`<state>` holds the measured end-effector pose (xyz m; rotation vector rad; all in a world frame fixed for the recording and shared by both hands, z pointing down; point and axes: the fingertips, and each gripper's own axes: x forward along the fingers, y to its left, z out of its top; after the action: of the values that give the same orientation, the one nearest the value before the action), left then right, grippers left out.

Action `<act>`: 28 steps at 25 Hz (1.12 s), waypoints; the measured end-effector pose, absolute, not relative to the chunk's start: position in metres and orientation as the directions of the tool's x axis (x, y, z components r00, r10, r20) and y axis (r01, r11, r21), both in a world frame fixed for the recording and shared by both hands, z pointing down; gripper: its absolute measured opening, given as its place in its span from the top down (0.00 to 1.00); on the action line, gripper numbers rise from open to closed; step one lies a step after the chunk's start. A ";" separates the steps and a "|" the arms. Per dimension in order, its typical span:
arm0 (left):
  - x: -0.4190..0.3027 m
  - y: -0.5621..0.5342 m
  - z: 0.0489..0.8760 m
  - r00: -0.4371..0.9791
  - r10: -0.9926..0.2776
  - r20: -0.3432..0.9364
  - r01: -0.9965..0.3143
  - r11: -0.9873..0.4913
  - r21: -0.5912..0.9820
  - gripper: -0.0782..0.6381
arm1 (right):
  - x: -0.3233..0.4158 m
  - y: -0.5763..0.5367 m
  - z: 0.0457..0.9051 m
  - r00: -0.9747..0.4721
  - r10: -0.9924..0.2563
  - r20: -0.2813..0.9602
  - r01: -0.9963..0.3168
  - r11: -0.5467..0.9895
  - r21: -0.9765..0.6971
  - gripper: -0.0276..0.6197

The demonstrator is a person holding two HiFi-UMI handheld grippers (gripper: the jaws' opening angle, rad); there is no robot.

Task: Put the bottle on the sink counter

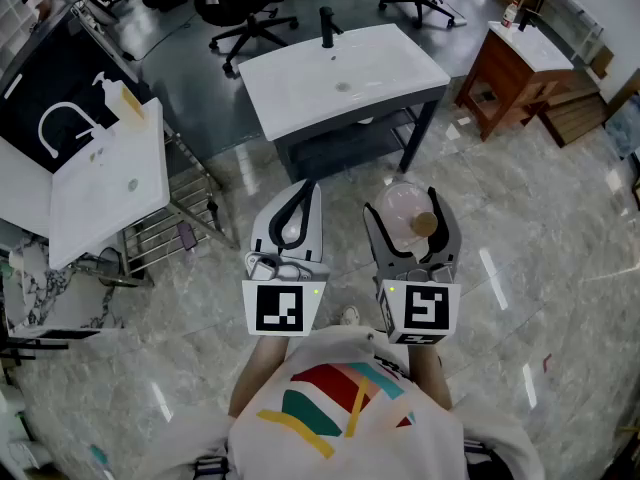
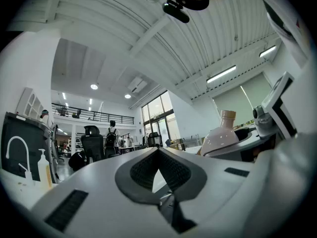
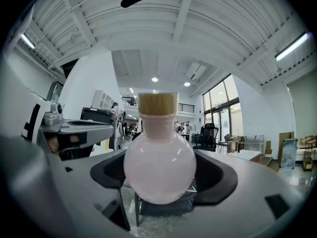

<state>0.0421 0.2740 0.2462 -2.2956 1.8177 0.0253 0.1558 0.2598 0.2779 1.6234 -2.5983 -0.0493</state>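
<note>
Surroundings: a white sink tabletop (image 1: 385,78) with a black tap (image 1: 327,26) stands ahead of you, across a stretch of marbled floor (image 1: 520,268). Office chairs (image 1: 245,13) stand behind it and a wooden vanity (image 1: 510,73) to its right. A second white basin (image 1: 105,188) on your left carries a yellow soap dispenser (image 1: 122,96).

Bottle (image 1: 402,211): pink, round-bellied, with a cork-coloured stopper. It is upright in the air in front of you, well short of the sink tabletop.

Right tongs (image 1: 410,230): clenched on the bottle's belly, one pad on each side.

Left tongs (image 1: 297,218): closed tip to tip with nothing between them. They sit just beside your right tongs, clear of the bottle.

Views:
- Only the head view shows the sink tabletop and the floor you have yet to cross.
- The right gripper view shows the pads seated against the belly, with the left tongs at its left edge.
- The left gripper view gives the bottle in profile at its right, the dispenser at its left, and a person with a backpack (image 2: 113,138) far off
</note>
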 end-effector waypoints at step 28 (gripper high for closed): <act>0.073 0.248 0.258 0.223 -0.965 -0.136 -0.966 -0.200 -0.161 0.87 | 0.207 0.237 0.292 -0.417 -0.908 0.046 -0.905 0.419 0.078 0.35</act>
<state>0.0731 0.2481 0.2581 -2.2817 1.8365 0.0077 0.2072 0.2367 0.2924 1.6497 -2.5777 -0.0630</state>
